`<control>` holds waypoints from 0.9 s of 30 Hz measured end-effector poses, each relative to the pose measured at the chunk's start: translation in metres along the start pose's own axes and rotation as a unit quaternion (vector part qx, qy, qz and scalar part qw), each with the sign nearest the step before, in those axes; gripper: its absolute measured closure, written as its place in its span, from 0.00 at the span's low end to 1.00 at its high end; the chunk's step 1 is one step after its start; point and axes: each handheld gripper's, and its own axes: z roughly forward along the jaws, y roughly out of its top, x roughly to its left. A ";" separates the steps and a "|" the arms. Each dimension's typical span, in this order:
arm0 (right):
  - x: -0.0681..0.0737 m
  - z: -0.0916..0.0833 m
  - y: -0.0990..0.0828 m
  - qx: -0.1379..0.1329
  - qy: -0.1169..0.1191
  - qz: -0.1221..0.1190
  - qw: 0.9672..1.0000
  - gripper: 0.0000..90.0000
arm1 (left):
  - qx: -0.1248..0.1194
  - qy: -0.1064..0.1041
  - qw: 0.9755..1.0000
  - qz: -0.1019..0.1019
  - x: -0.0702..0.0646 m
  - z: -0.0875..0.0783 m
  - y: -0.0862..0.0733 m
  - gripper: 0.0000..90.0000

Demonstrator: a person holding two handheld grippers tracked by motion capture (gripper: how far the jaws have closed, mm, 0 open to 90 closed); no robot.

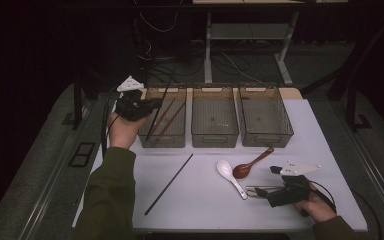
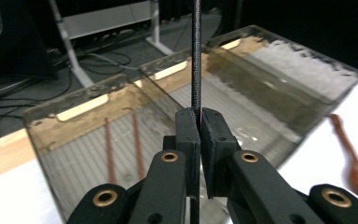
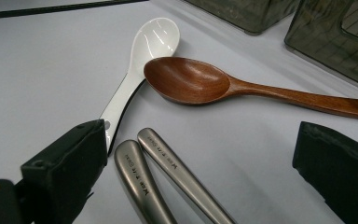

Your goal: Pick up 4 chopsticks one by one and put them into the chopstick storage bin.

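Keep left gripper (image 2: 199, 122) clamped on black chopstick (image 2: 196, 56) over left bin (image 1: 178, 141) at table's (image 1: 205, 210) far-left edge, tip it in lengthwise w/ brown pair (image 2: 122, 144); right gripper (image 3: 205, 168) open near front-right corner, metal chopsticks (image 3: 168, 179) btwn jaws.

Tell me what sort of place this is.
Probably a lab or recording workspace, not a kitchen. A white table carries three clear bins and loose cutlery for sorting, cables trail across the dark floor behind, and bare desk legs stand beyond.
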 end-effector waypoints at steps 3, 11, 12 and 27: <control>0.000 0.000 0.000 0.000 0.000 0.000 1.000 0.03 | 0.001 0.007 1.000 -0.002 0.008 0.010 0.005 0.95; 0.000 -0.001 0.000 -0.001 0.001 -0.001 1.000 0.03 | 0.014 0.024 1.000 -0.012 0.030 0.034 -0.001 0.95; 0.000 -0.001 0.000 -0.002 0.002 -0.001 1.000 0.03 | 0.017 0.024 0.999 -0.012 0.032 0.036 -0.002 0.95; 0.000 0.000 0.000 0.000 0.004 -0.001 1.000 0.03 | 0.069 0.042 0.996 -0.023 0.041 0.070 -0.035 0.95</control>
